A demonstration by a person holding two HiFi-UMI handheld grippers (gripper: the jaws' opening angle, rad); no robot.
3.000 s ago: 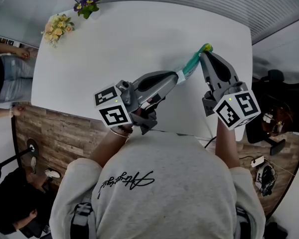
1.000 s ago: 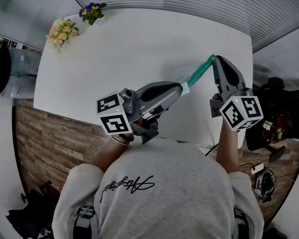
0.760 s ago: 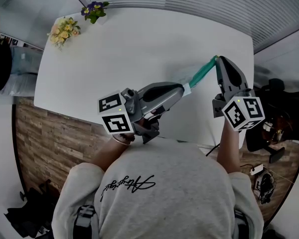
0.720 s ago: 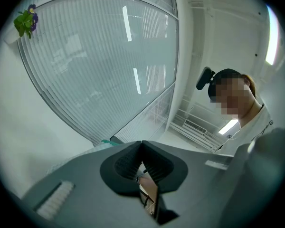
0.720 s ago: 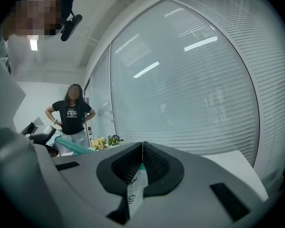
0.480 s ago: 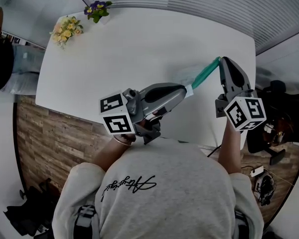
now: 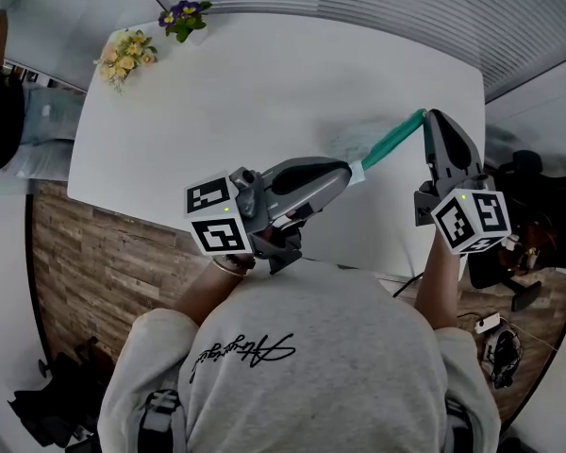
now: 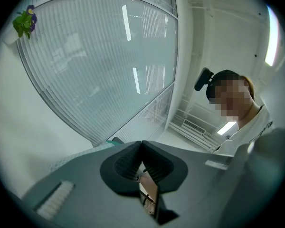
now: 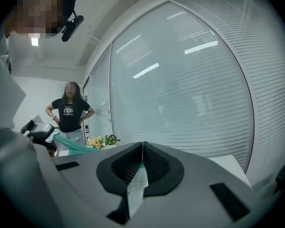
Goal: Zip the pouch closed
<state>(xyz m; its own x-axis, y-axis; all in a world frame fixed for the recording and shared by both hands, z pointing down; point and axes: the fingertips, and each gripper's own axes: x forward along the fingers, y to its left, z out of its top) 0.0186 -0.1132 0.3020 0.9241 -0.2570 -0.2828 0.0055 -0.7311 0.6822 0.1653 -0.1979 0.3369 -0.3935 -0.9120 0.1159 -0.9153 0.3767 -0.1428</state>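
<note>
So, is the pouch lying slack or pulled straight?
Pulled straight: the teal pouch runs as a straight band between the left hand-held gripper and the right hand-held gripper, both shut on its ends.

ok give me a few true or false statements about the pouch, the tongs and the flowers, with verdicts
1. The teal pouch spans from the left tongs to the right tongs. True.
2. The left tongs stand wide open. False: they are shut on the pouch's end.
3. A yellow flower bunch and a purple flower bunch sit near the far left corner of the table. True.
4. The yellow flower bunch touches the pouch. False: it lies well apart from it, across the table.
</note>
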